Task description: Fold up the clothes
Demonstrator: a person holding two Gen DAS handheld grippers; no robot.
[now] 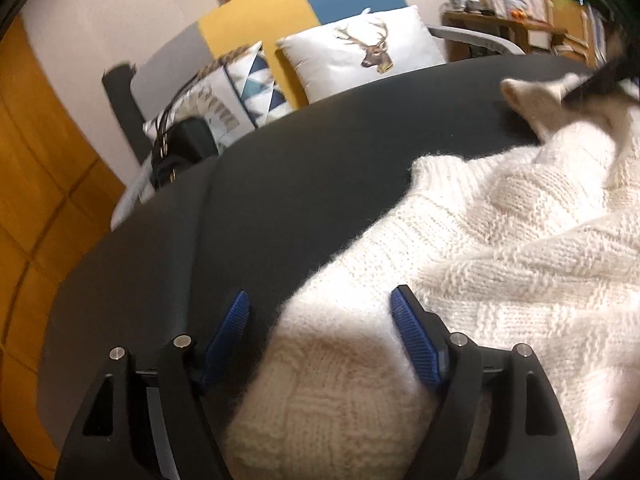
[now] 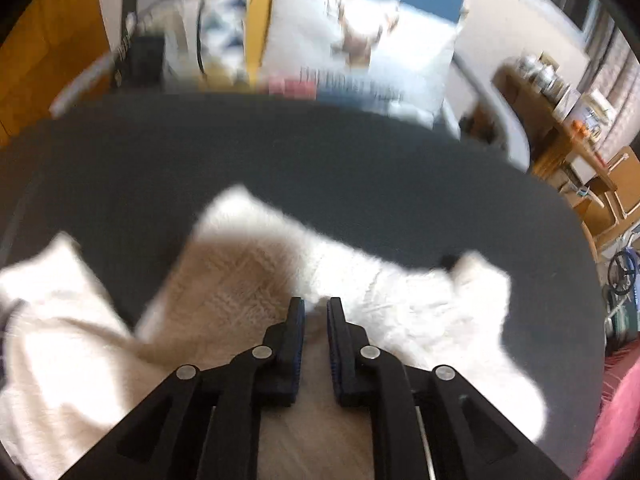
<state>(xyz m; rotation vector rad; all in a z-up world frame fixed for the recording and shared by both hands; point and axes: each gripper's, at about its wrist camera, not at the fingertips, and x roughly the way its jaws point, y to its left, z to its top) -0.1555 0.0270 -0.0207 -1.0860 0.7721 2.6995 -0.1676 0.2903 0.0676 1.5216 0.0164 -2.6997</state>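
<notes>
A dark table filled both views, with a sofa and pillows behind it. A cream knitted sweater lay rumpled across the near side of the table, not yet a neat folded shape, one end trailing off toward the far right.

The left gripper sat low over the sweater with its blue pads wide apart, a thick roll of knit lying between them but not pinched. The right gripper had its fingers nearly together with a narrow gap; knit seemed to sit in that gap, though blur in the right wrist view made a true pinch impossible to confirm.

Judging from this, a good fold would need both grippers to take edges of the knit rather than the bulky middle, close firmly, and keep the cloth taut and level so the loose wool would not sag or slip.
</notes>
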